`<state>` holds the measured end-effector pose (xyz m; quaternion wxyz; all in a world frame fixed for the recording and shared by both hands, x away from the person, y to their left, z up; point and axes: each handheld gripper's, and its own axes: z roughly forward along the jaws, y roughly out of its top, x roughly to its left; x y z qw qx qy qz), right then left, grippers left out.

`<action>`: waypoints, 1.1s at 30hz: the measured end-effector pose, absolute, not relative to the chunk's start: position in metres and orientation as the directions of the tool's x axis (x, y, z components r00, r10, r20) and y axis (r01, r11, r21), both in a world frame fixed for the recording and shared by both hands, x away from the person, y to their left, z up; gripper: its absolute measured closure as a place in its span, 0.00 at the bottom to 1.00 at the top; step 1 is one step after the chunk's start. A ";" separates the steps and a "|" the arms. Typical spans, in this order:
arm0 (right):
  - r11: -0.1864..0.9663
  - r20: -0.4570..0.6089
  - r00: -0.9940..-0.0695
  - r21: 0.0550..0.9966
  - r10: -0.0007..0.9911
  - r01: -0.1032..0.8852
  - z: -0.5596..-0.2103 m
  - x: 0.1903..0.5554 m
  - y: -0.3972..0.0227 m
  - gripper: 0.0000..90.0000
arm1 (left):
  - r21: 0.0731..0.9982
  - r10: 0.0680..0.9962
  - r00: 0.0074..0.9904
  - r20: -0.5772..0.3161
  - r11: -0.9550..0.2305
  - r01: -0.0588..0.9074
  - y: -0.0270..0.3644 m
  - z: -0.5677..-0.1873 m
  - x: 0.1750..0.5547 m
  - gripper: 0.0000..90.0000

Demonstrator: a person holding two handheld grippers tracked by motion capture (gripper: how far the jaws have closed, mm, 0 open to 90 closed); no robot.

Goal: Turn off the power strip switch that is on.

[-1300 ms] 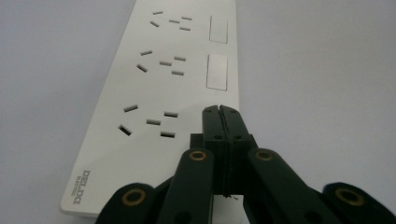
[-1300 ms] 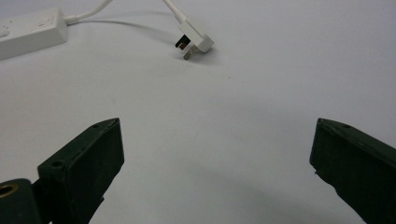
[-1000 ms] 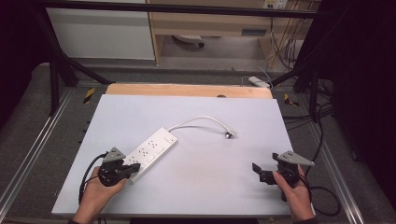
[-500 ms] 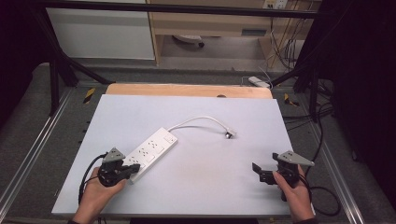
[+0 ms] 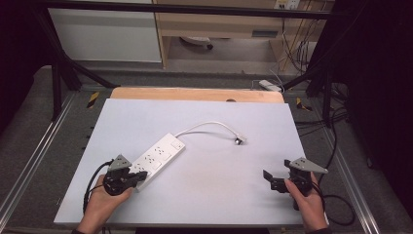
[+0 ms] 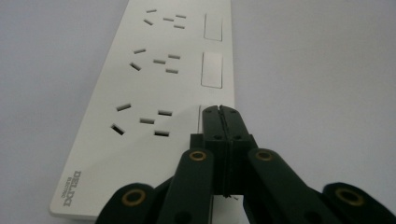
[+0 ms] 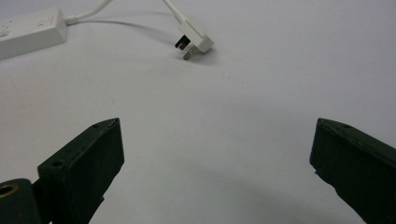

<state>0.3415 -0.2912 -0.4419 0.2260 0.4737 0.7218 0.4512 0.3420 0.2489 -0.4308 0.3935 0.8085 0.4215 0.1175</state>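
The power strip point(image 5: 157, 158) lies slantwise on the bench point(image 5: 204, 204). The left tongs point(image 6: 220, 113), pressed together, rest their tips on its nearest switch, probably to press it. The right tongs point(image 7: 215, 154) hover spread, aimed toward the plug point(image 7: 194, 43).

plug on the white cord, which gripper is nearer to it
Right. The right gripper, jaws open, sits toward the person from the plug; the left gripper, shut, is over the power strip's far end.
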 end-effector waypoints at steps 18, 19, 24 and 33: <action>0.143 0.100 -0.450 0.868 0.887 0.475 -0.441 0.341 -0.291 0.04 | 0.749 0.762 0.633 -0.139 -0.337 0.570 0.245 -0.431 0.342 1.00; 0.143 0.100 -0.450 0.868 0.887 0.475 -0.441 0.341 -0.291 0.04 | 0.752 0.762 0.633 -0.140 -0.334 0.568 0.245 -0.430 0.342 1.00; 0.144 0.100 -0.451 0.868 0.887 0.475 -0.441 0.341 -0.291 0.04 | 0.762 0.757 0.639 -0.136 -0.332 0.556 0.244 -0.430 0.342 1.00; 0.145 0.099 -0.451 0.868 0.887 0.475 -0.441 0.341 -0.291 0.04 | 0.792 0.750 0.647 -0.141 -0.306 0.528 0.243 -0.427 0.341 1.00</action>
